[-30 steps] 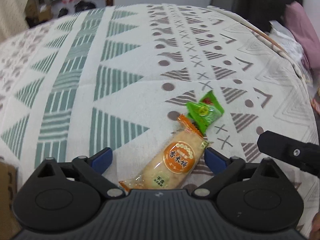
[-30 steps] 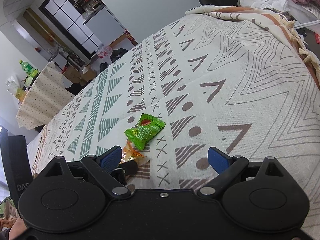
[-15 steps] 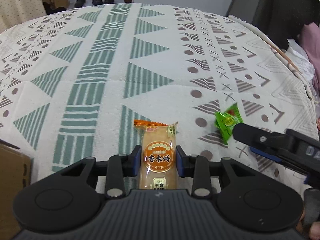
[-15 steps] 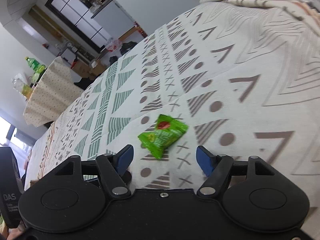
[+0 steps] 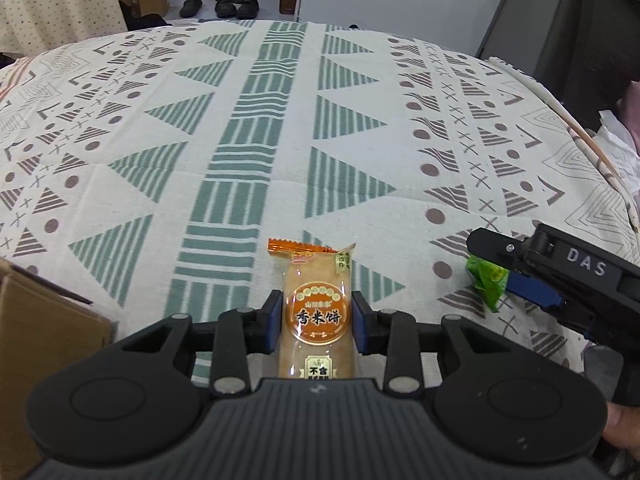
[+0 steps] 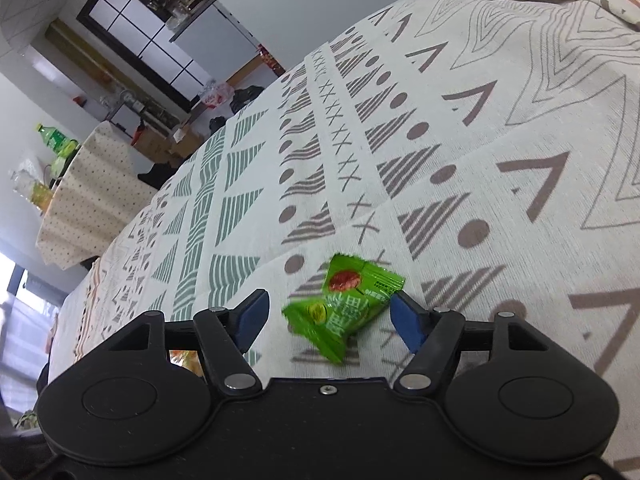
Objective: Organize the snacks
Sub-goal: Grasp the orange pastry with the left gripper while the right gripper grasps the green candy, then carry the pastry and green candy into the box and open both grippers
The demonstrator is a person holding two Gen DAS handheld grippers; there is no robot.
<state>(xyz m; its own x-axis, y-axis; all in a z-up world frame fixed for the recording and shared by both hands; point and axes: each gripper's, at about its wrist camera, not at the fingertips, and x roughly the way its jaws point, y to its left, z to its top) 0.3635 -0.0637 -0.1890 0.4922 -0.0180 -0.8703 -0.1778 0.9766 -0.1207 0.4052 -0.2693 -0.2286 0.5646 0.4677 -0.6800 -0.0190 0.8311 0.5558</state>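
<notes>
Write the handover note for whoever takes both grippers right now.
Left gripper: shut on the rice cracker pack, which points away over the patterned cloth.
Right gripper: jaws have just been closing around the green snack packet; right pad touches it, left pad is apart, so not gripped.
Done: cracker grasped.
Left: grip the green packet, then stow both, perhaps in the cardboard box.
</notes>
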